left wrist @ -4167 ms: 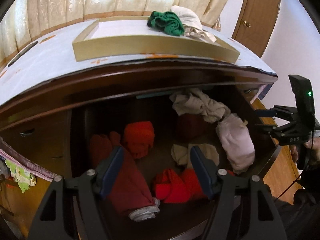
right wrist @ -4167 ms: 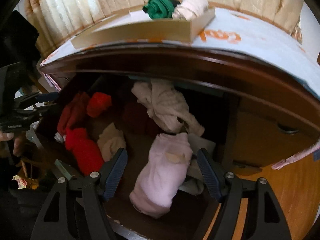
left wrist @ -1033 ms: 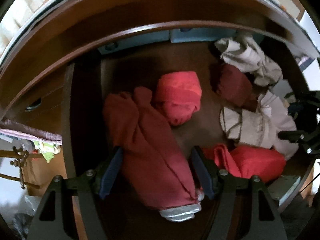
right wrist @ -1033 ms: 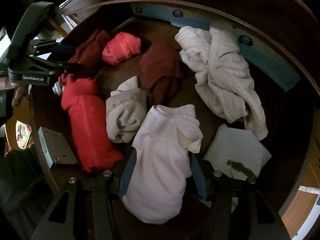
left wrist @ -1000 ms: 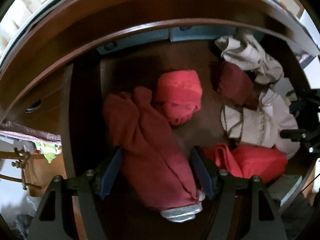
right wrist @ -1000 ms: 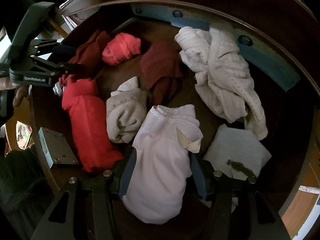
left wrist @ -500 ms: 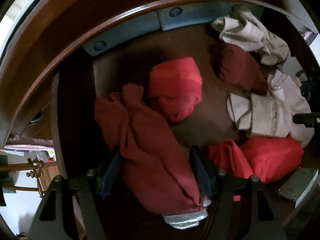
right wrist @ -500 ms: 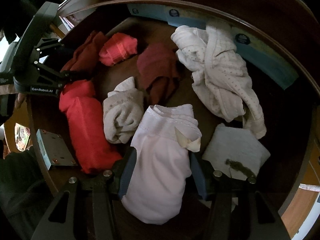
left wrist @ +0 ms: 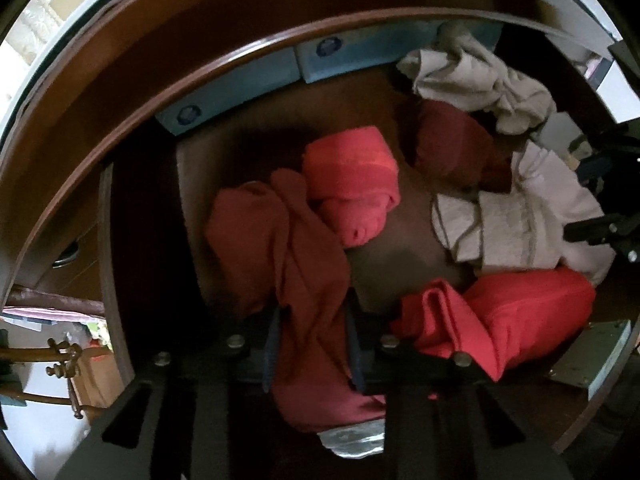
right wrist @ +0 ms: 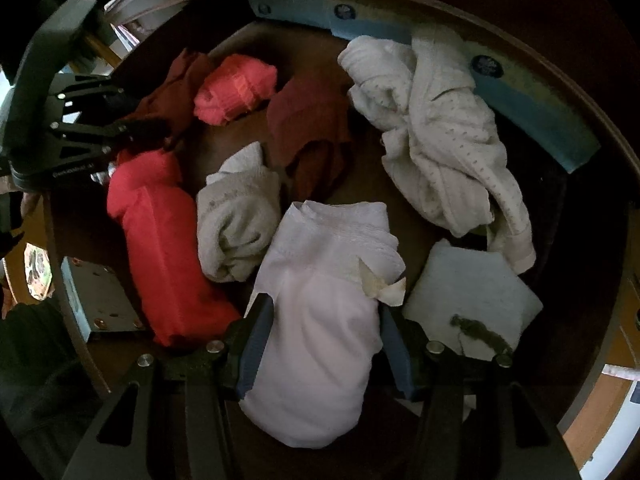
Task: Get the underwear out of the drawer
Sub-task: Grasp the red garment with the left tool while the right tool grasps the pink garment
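Both grippers are down inside the open wooden drawer (left wrist: 188, 208). My left gripper (left wrist: 310, 344) is shut on the long dark red underwear (left wrist: 288, 264), pinching its lower part; this garment also shows in the right wrist view (right wrist: 172, 84). My right gripper (right wrist: 320, 344) straddles the pale pink underwear (right wrist: 324, 320), jaws still apart on either side of it. It appears at the right edge of the left wrist view (left wrist: 560, 204).
Other garments lie in the drawer: a coral rolled one (left wrist: 352, 184), a bright red one (right wrist: 164, 240), a maroon one (right wrist: 312, 132), a beige one (right wrist: 236, 220), a white dotted one (right wrist: 436, 132), a light blue folded one (right wrist: 472, 300). A metal bracket (right wrist: 100, 300) sits at the front edge.
My left gripper has pushed lower into the drawer and closed on the dark red underwear. My right gripper has settled lower around the pale pink underwear and narrowed a little.
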The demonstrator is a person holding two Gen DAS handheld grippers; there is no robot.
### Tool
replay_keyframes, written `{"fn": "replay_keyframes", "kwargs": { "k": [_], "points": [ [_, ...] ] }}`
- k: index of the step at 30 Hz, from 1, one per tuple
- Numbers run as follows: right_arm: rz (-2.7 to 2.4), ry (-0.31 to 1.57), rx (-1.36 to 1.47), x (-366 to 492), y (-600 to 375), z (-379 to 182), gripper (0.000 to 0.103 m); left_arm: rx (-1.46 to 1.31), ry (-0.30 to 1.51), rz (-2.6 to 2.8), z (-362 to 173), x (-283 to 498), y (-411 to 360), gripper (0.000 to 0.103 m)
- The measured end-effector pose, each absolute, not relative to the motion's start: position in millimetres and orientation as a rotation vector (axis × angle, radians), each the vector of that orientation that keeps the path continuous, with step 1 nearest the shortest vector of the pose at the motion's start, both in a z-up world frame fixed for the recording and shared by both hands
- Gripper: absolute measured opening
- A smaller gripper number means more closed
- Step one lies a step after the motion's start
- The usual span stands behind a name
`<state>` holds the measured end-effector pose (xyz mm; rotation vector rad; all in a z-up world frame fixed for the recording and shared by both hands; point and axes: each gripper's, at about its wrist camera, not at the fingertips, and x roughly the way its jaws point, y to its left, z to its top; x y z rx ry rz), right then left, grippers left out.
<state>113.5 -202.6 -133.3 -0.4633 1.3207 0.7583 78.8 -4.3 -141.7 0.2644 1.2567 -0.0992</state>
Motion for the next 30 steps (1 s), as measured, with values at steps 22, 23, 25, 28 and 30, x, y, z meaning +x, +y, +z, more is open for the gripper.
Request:
{"fn": "replay_keyframes", "kwargs": {
  "k": [22, 23, 25, 28, 30],
  "points": [
    [0.738, 1.193, -0.504, 105, -191, -128, 0.020, 0.198, 1.081, -0.144, -114, 55, -12, 0.018],
    [0.754, 1.177, -0.509, 102, -189, -127, 0.020, 0.195, 1.072, -0.142, -113, 54, -11, 0.018],
    [0.763, 1.155, -0.514, 87, -193, -123, 0.020, 0.189, 1.059, -0.143, -110, 52, -11, 0.018],
    [0.762, 1.123, -0.515, 81, -199, -119, 0.020, 0.190, 1.031, -0.145, -106, 53, -8, 0.018],
    [0.766, 1.102, -0.508, 82, -202, -112, 0.019, 0.188, 1.013, -0.146, -103, 52, -6, 0.018]
  ]
}}
